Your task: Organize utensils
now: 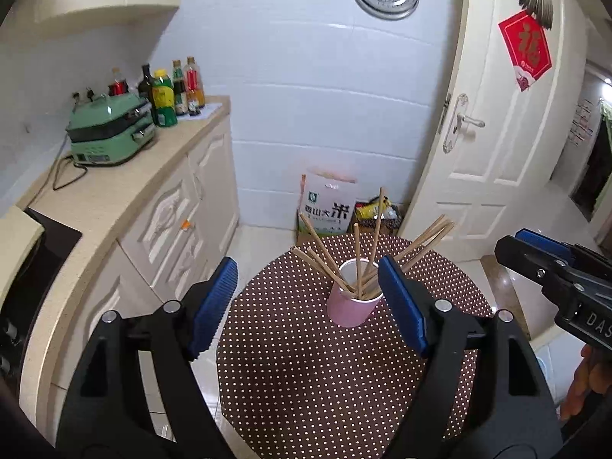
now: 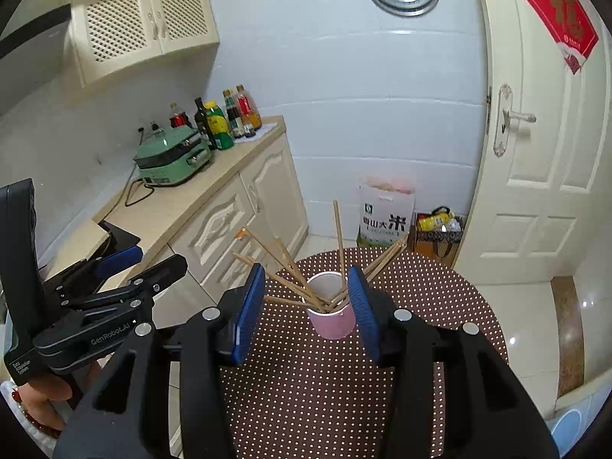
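Note:
A pink paper cup [image 1: 350, 308] stands upright on a round brown polka-dot table [image 1: 306, 382]. Several wooden chopsticks [image 1: 357, 264] stand in it, fanned out. My left gripper [image 1: 308, 302] is open and empty, held above and in front of the cup. My right gripper [image 2: 306, 313] is also open and empty, its blue pads either side of the cup [image 2: 332, 323] in view but nearer the camera. The chopsticks [image 2: 338, 241] and table [image 2: 344, 390] show there too. Each gripper appears in the other's view: the right [image 1: 535, 246], the left [image 2: 130, 267].
A beige kitchen counter [image 1: 126, 187] with cabinets runs along the left, bearing a green appliance [image 1: 111, 130] and several bottles [image 1: 168, 91]. A rice bag [image 1: 329, 206] and other bags sit on the floor by the tiled wall. A white door [image 1: 497, 134] is at right.

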